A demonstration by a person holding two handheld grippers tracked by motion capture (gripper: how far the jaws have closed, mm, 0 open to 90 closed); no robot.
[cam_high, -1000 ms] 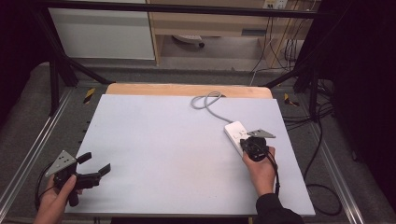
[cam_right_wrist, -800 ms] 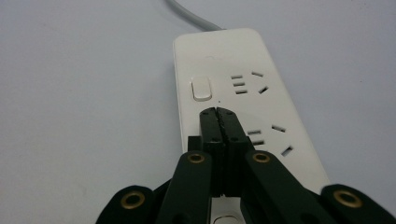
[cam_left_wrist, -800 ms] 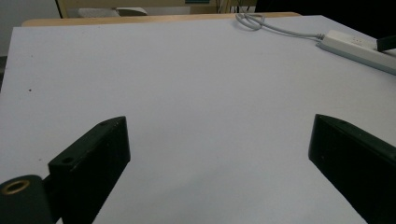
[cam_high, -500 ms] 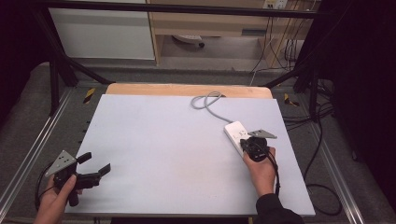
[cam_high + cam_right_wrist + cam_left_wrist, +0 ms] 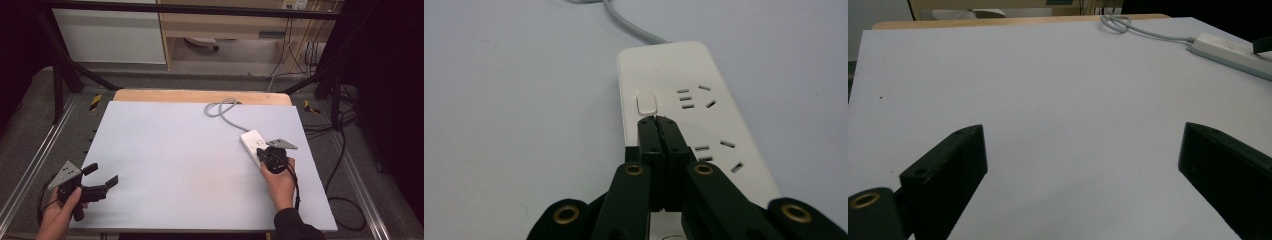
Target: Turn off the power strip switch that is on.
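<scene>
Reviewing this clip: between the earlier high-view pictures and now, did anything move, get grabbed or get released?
Nothing visibly changed. The right claw sits shut over the white power strip, its tips just short of the switch, as before. The left claw stays open above the near left corner of the table, holding nothing. The strip and its looped grey cable lie where they were.

A pale grey table top is lying across the middle of the high view, with a strip of bare wood showing along its far edge. Beyond it, a white cabinet is standing on the floor beside a wooden shelf unit. Black cables are trailing over the grey floor to the right, and metal rails are running along both sides.
</scene>
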